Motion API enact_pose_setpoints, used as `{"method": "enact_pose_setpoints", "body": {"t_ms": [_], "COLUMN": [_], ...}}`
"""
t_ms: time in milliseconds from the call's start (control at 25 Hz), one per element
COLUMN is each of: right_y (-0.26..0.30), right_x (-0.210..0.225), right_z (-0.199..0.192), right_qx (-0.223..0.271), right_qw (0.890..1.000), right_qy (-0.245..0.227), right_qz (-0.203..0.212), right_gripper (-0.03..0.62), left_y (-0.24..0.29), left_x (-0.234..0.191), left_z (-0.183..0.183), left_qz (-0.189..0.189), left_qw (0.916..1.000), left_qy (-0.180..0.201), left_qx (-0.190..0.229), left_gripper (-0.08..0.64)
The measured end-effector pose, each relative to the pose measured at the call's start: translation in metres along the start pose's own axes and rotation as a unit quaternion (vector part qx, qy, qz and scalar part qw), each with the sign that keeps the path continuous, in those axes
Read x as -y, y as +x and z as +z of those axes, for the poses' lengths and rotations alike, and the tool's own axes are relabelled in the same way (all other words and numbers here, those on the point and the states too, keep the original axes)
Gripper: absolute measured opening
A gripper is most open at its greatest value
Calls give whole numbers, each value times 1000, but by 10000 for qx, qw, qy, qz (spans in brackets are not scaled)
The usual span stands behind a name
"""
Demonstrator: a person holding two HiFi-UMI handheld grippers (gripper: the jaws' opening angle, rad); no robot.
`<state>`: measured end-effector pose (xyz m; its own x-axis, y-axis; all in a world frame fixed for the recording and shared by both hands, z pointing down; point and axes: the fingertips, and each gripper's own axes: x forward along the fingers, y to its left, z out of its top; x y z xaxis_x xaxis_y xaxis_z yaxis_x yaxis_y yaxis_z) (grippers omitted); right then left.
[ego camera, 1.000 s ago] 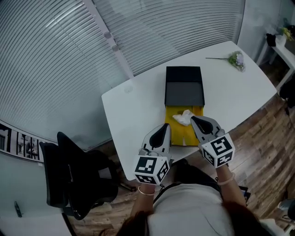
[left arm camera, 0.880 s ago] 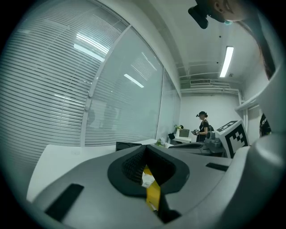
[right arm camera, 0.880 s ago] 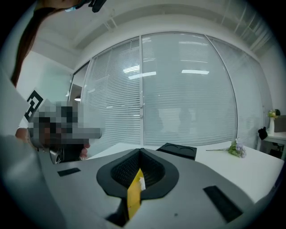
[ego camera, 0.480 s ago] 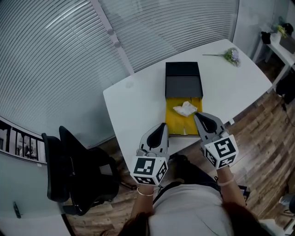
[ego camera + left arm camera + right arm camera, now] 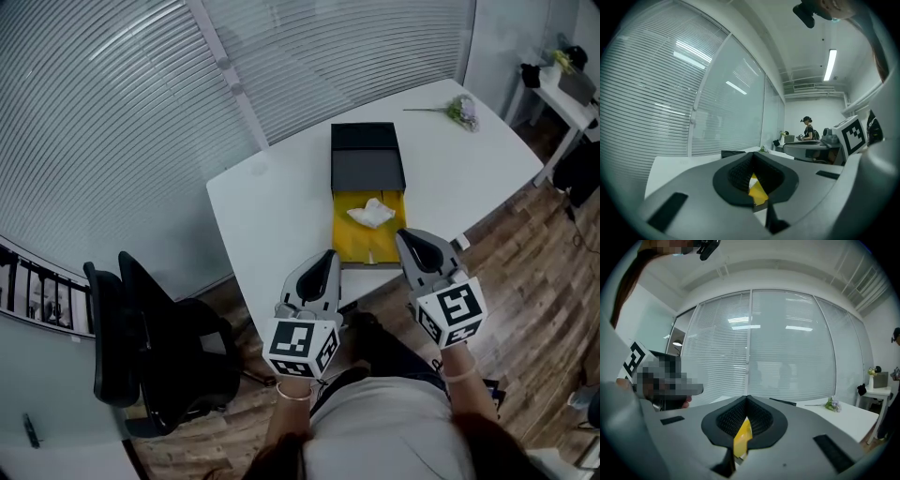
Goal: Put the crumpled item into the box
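Crumpled paper [image 5: 371,214] lies ahead, not gripped
It rests on the yellow part of the box [image 5: 351,246], nearer the right gripper [image 5: 405,238] than the left gripper [image 5: 329,257]; both have jaws together, empty.

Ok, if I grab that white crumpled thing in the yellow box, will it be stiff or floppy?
Probably floppy: the crumpled item looks like thin, creased tissue. Likely light, since it sits puffed up in the box.
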<state>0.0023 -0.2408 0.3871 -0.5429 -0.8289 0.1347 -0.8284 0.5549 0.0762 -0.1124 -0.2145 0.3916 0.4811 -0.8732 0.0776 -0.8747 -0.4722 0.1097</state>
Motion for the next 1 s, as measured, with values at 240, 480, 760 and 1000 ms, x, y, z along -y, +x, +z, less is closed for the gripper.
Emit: {"method": "enact_pose_setpoints", "body": {"t_ms": [240, 480, 760, 1000], "right_y": [-13, -22, -33, -38], "right_x": [-5, -14, -17, -17], "right_z": [2, 9, 9, 10], "right_qx": [-80, 1, 57, 48], "right_qw": [9998, 9996, 9998, 9997], "right_qy": [-175, -262, -180, -224], "right_qz": [11, 41, -37, -88], "right_gripper": [26, 26, 26, 26], "left_y": [-12, -20, -27, -32], "left_x": [9, 16, 22, 28], "left_z": [-2, 1, 3, 4], "left_qz": [-8, -4, -24, -28], "left_qw": [10000, 10000, 10000, 10000], "left_qy": [-53, -13, 41, 63], "left_qx": [-13, 50, 66, 61], "left_gripper": [17, 17, 17, 17]}}
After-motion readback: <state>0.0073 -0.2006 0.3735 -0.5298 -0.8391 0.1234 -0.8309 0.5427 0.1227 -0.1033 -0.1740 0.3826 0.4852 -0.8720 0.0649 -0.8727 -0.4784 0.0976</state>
